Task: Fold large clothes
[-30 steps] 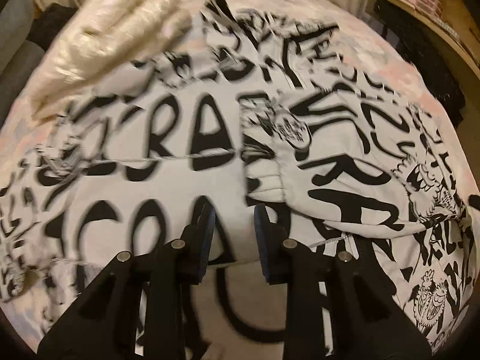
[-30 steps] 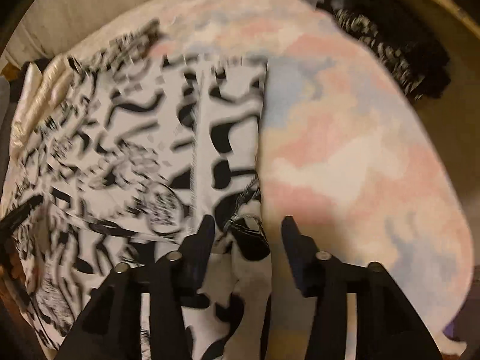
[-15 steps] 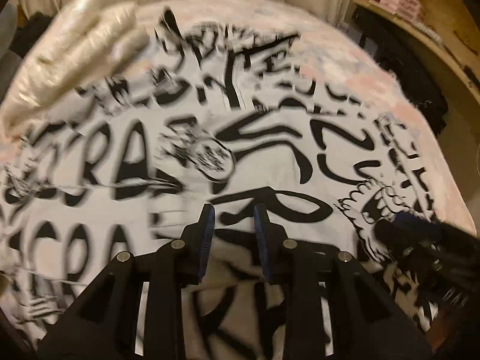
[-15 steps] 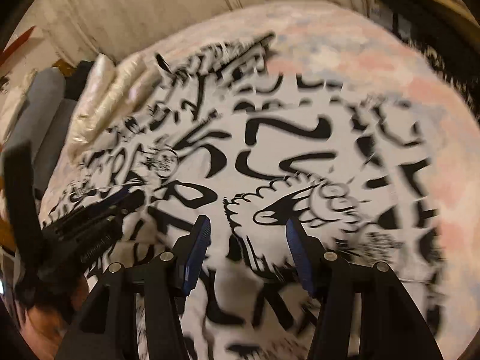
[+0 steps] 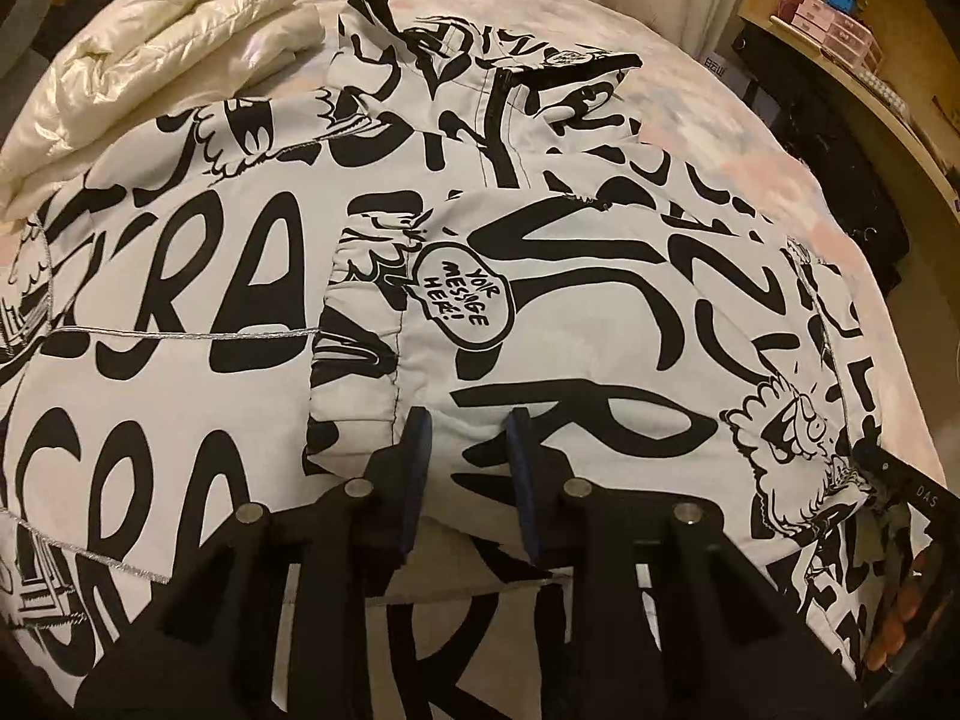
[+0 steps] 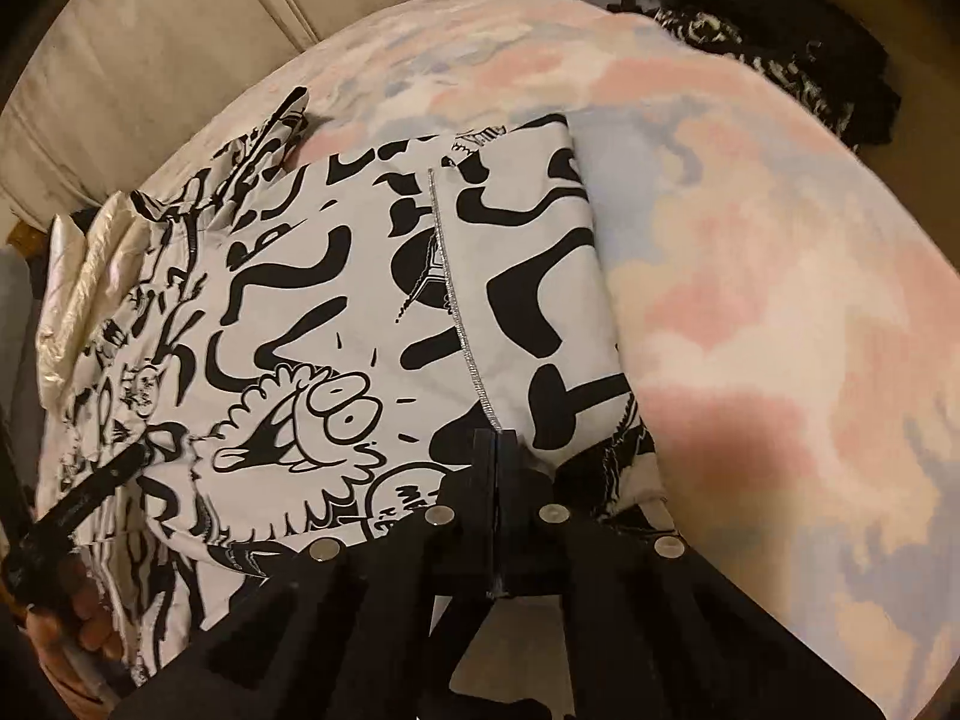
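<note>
- Printed jacket [image 5: 252, 312], white with black graffiti lettering, lies spread over a pastel blanket [image 6: 750, 300]; one sleeve is folded across its body.
- Left gripper [image 5: 465, 420]: blue-padded jaws slightly apart, the folded sleeve's fabric bulging up between them. Whether the pads press on it I cannot tell.
- Ahead of the left gripper's tips, a speech-bubble print [image 5: 462, 300]. Further ahead, the jacket's collar with a black zip.
- Ahead and far to its left, a cream puffer garment [image 5: 150, 48], folded, touching the jacket's edge.
- Right gripper [image 6: 497, 441]: jaws together, tips meeting at the jacket's silver-piped seam [image 6: 456, 300]; fabric possibly pinched, not clear.
- Right of the right gripper, bare blanket. To its left, a cartoon-monster print [image 6: 300, 420].
- A hand [image 6: 72, 618] grips the left tool's handle at the right wrist view's lower-left edge.
</note>
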A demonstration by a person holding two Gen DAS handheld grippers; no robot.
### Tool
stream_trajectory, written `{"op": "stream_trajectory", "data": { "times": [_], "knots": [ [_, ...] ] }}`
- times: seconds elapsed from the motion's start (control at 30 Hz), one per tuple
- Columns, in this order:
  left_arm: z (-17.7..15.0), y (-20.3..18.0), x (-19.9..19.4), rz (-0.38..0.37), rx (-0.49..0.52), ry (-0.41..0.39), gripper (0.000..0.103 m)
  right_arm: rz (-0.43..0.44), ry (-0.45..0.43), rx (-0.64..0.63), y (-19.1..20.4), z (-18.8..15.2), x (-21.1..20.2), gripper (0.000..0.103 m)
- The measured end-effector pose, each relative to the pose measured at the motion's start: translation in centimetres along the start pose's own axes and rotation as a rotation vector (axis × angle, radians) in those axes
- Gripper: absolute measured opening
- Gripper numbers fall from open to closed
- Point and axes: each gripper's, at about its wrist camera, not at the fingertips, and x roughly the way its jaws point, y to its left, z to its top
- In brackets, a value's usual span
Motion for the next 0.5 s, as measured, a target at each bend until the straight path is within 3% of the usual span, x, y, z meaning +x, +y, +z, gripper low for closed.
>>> {"op": "stream_trajectory", "data": {
  "times": [0.2, 0.33, 0.5],
  "knots": [
    [-0.3, -0.5, -1.5, 0.013, 0.015, -0.02, 0.024, -0.007, 0.005, -0.027, 0.0, -0.4, -0.5, 0.025],
    [-0.5, -0.7, -3.4, 0.009, 0.02, -0.046, 0.024, -0.007, -0.019, -0.043, 0.8, -0.3, -1.5, 0.05],
    [-1.2, -1.1, -6.1, 0.017, 0.039, -0.079, 0.024, 0.024, -0.05, -0.039, 2.0, -1.6, -4.0, 0.052]
  ]
}}
